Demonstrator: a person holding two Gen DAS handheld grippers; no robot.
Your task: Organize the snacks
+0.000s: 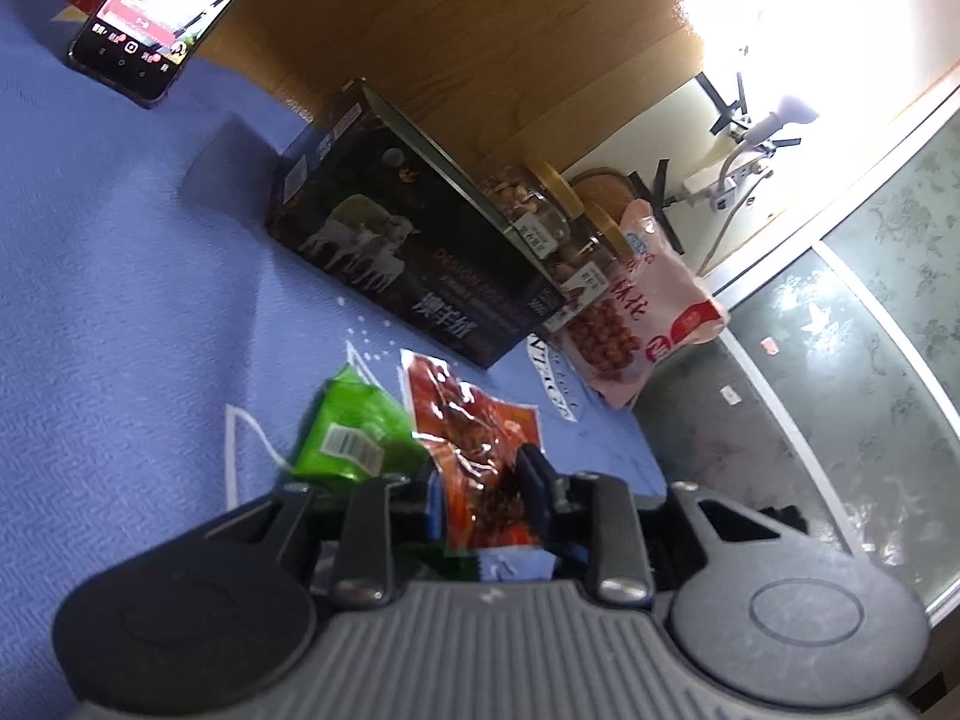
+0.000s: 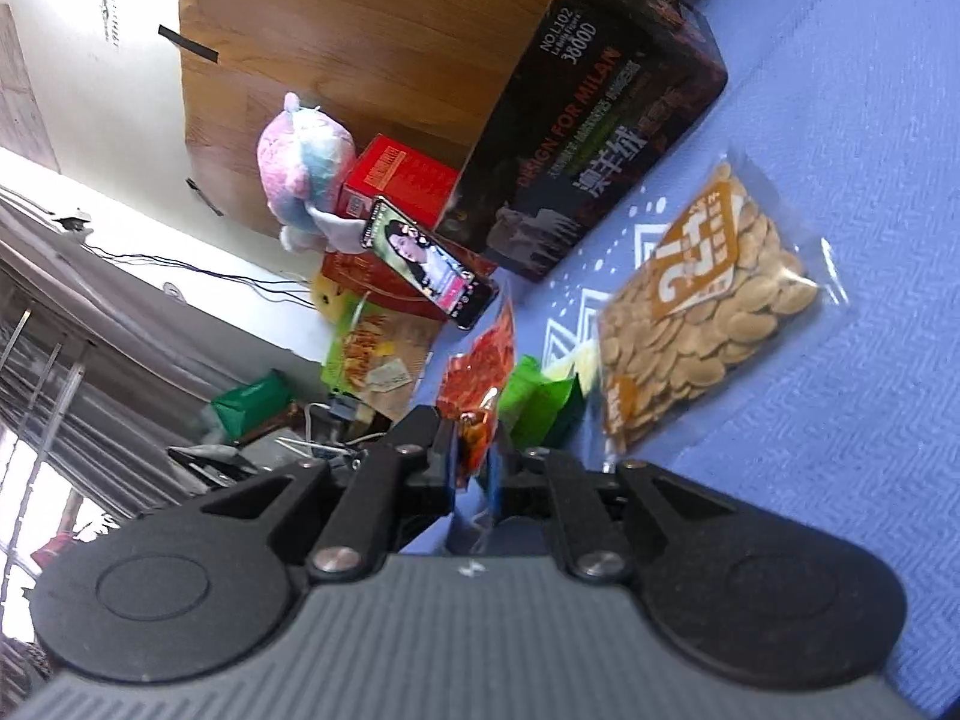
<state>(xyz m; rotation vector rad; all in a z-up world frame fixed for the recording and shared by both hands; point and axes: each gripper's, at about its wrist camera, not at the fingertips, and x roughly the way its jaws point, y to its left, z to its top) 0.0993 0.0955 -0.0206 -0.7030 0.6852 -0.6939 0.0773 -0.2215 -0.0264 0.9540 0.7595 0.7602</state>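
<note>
My left gripper (image 1: 480, 480) is shut on a red snack packet (image 1: 474, 426) and holds it above the blue cloth (image 1: 120, 300). A green snack packet (image 1: 354, 432) lies just left of it. My right gripper (image 2: 474, 450) is shut on a small red-orange snack packet (image 2: 477, 432). Ahead of it lie another red packet (image 2: 480, 366), a green packet (image 2: 537, 399) and a clear bag of pumpkin seeds (image 2: 702, 312). A pink bag of nuts (image 1: 642, 312) leans at the cloth's far edge.
A large dark box (image 1: 408, 252) stands on the cloth, also in the right wrist view (image 2: 600, 120). A phone (image 1: 156, 6) with a lit screen leans at the back. Glass jars (image 1: 540, 210) stand behind the box. A plush toy (image 2: 306, 174) and red boxes (image 2: 402, 180) sit by the wooden board.
</note>
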